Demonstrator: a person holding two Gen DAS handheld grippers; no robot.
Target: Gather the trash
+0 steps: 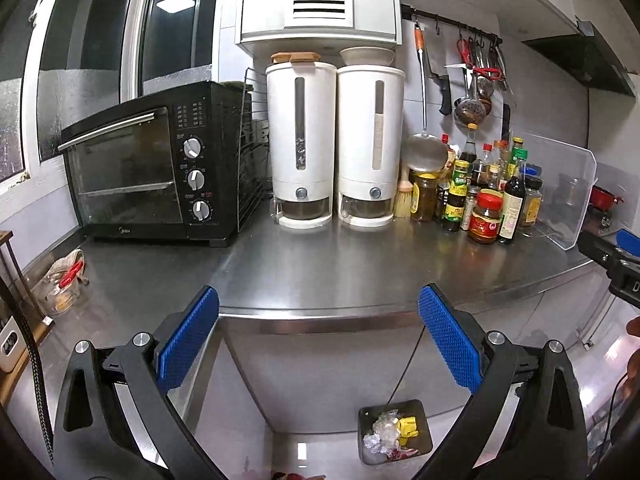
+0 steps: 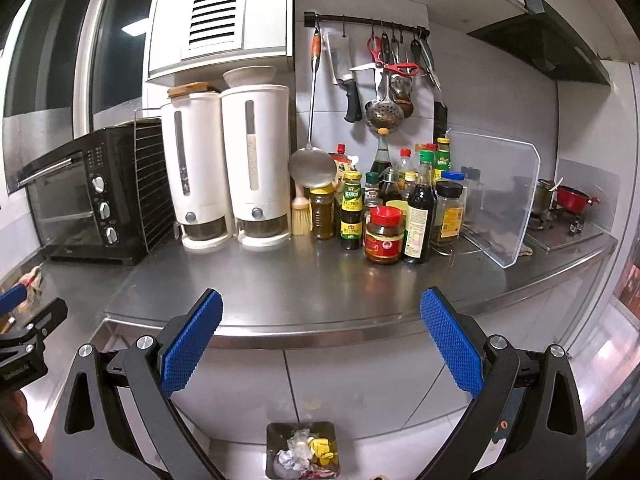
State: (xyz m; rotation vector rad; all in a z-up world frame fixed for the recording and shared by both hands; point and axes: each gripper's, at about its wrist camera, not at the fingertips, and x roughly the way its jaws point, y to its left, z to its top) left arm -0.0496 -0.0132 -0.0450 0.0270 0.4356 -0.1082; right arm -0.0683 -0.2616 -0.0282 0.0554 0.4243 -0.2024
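Trash (image 2: 306, 454), crumpled clear, silver and yellow, fills bin (image 2: 276, 436).

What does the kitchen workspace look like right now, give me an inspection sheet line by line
Surface: steel counter, front area bare and shiny.
Job's things: trash bin on the floor below the counter edge, holding crumpled clear wrap, foil and yellow scraps; no loose trash seen on the counter front.
Clutter: sauce bottles and jars, two white dispensers, toaster oven, glass container with a red-handled tool at the far left.
Grippers: left gripper and right gripper both open, empty, held above the counter edge.
Cables: thin dark cord running down toward the bin.
Surroundings: utensils on a wall rail, red pot on the stove.
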